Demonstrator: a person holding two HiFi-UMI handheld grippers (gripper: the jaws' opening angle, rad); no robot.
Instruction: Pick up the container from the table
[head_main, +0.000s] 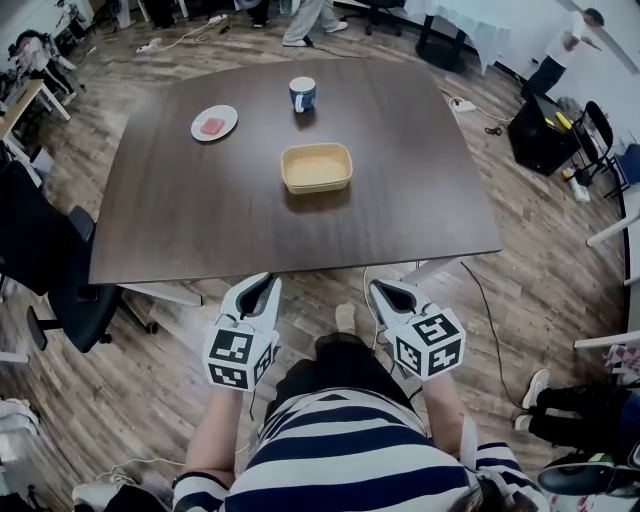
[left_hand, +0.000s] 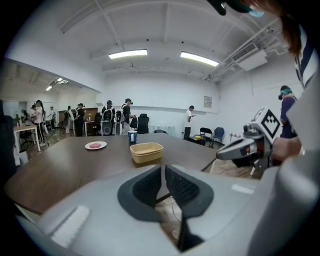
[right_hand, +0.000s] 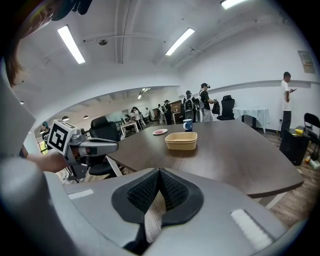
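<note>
A tan, shallow, empty container (head_main: 316, 167) sits near the middle of the dark brown table (head_main: 180, 220). It also shows in the left gripper view, container (left_hand: 146, 151), and in the right gripper view, container (right_hand: 181, 140). Both grippers hang in front of the table's near edge, below the tabletop and well short of the container. My left gripper (head_main: 262, 282) (left_hand: 163, 169) is shut with nothing in it. My right gripper (head_main: 384, 288) (right_hand: 159, 172) is shut and empty as well. The two stand side by side, a hand's width apart.
A blue mug (head_main: 302, 93) stands behind the container, and a white plate (head_main: 214, 122) with something pink lies at the far left. A black office chair (head_main: 70, 290) stands by the table's left corner. Cables cross the wooden floor; several people stand at the room's far end.
</note>
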